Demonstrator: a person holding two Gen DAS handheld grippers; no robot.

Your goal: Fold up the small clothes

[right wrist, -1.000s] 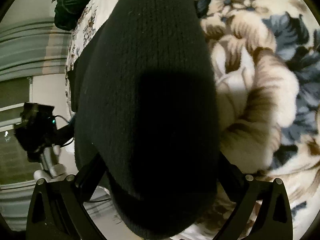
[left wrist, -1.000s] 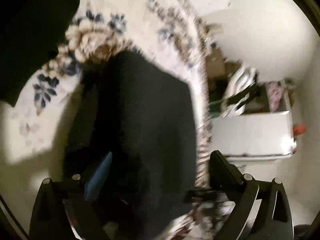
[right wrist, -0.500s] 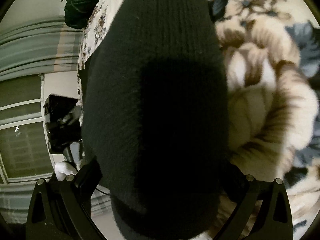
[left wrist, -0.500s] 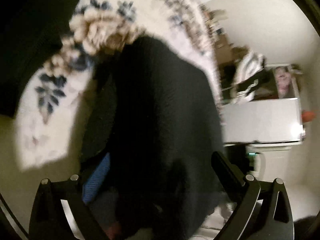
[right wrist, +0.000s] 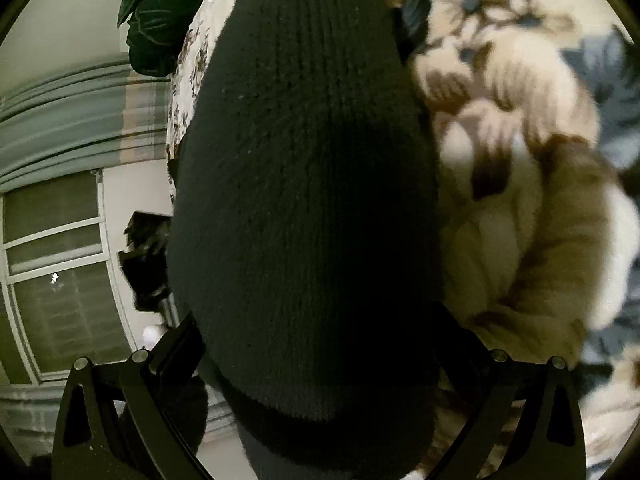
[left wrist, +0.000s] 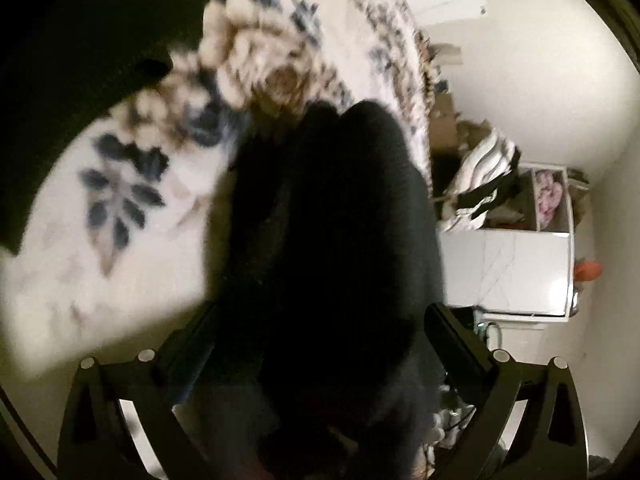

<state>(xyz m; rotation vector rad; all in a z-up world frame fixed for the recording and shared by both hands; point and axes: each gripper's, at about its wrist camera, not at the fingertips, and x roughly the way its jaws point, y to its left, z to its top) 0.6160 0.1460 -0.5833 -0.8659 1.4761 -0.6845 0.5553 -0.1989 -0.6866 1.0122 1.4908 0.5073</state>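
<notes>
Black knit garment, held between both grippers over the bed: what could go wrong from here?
1. The black knit garment fills both views, hiding each grip; either gripper, left or right, could slip unnoticed.
2. The left view is motion-blurred, so a fast swing may skew the fold.
3. It hangs near the floral blanket's edge and could drop off.

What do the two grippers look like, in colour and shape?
Both the left gripper and the right gripper are matte black, with two angular fingers on triangular cut-out brackets with small silver screws. No cables, markings or sleeves show.
</notes>
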